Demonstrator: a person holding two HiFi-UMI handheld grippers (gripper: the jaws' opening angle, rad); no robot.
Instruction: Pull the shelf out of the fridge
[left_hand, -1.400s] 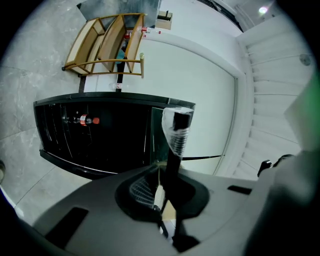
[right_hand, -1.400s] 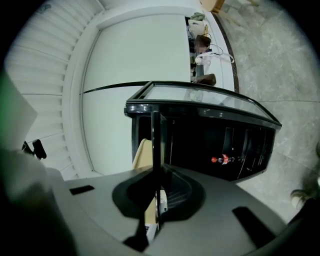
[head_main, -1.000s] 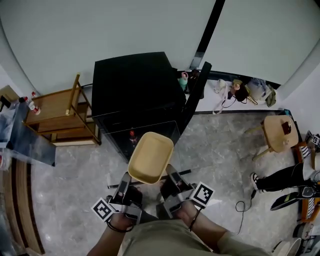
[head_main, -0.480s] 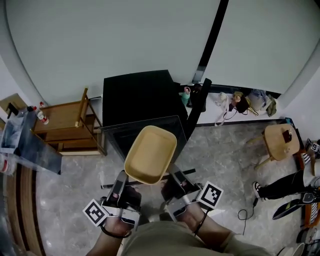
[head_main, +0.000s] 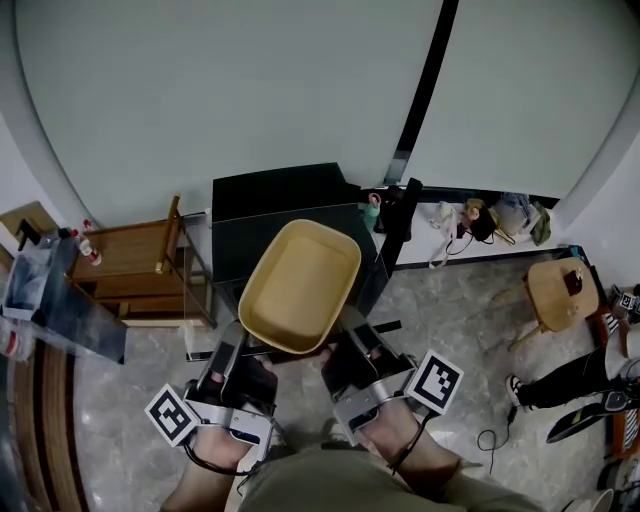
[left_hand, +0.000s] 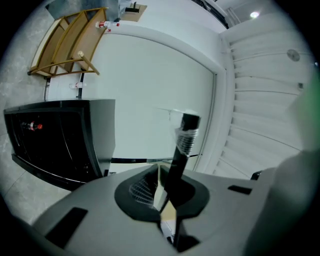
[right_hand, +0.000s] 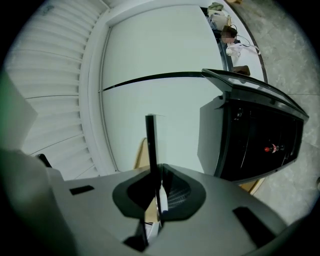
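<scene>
Two grippers are sharing the load here: the left gripper and the right gripper are both clamping the near rim of the shelf, one at each near corner. It is looking like a tan, tray-shaped piece with a raised lip, and it is hanging in the air, clear of the fridge. Its far end is reaching out over the black fridge top in the head view.

Over to the left gripper view, and the left gripper is showing its fingers pressed nearly together, pinching a thin pale edge. The right gripper is doing the same, fingers squeezed tight on a thin edge, with a narrow dark line rising straight up from between them. What that dark line is, I cannot tell.

Down below, the fridge is standing on the grey marble floor, up against the far wall. Its door is standing open on the right side. Something small and red is sitting inside, behind the dark front.

Left of the fridge, a wooden rack is standing near the floor's left edge. Over on the right, a round wooden stool is sitting well apart from the fridge.
</scene>
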